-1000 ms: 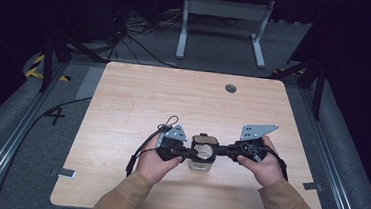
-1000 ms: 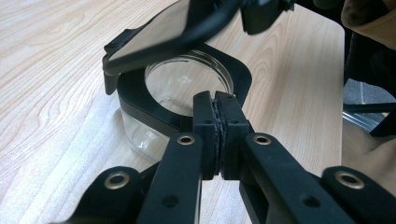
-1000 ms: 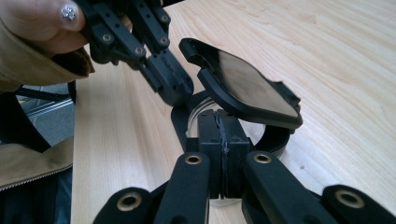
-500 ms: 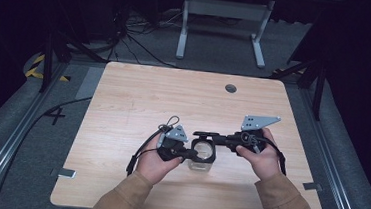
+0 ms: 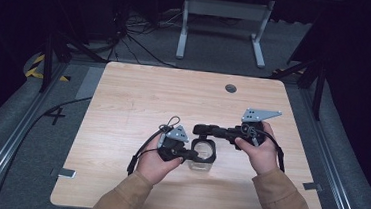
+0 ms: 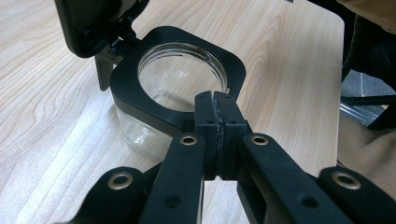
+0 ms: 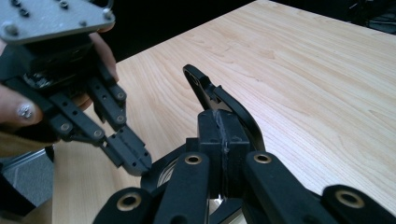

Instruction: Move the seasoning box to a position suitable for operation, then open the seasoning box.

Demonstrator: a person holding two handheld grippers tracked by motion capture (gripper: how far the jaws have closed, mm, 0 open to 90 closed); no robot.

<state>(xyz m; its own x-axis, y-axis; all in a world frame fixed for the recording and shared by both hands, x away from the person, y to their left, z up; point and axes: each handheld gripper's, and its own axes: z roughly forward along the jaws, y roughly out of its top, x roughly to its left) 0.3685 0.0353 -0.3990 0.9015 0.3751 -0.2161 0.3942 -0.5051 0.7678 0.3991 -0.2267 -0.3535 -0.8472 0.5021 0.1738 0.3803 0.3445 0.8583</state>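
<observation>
While its hinged lid (image 7: pixel 219 100) stands open, clear jar (image 6: pixel 159 100), black collar, left hand-held gripper (image 6: pixel 218 116) pinching rim, right hand-held gripper (image 7: pixel 223 128) pinching lid.

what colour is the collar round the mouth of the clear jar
Black, a squarish collar on the clear jar; it shows best in the left gripper view.

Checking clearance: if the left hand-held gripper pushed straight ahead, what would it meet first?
Probably nothing new: the left hand-held gripper already pinches the jar's black rim; next is the jar's open mouth.

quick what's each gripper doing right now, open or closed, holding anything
Left gripper: closed on the black rim of the clear jar.
Right gripper: closed on the jar's hinged lid, lifted open.
</observation>
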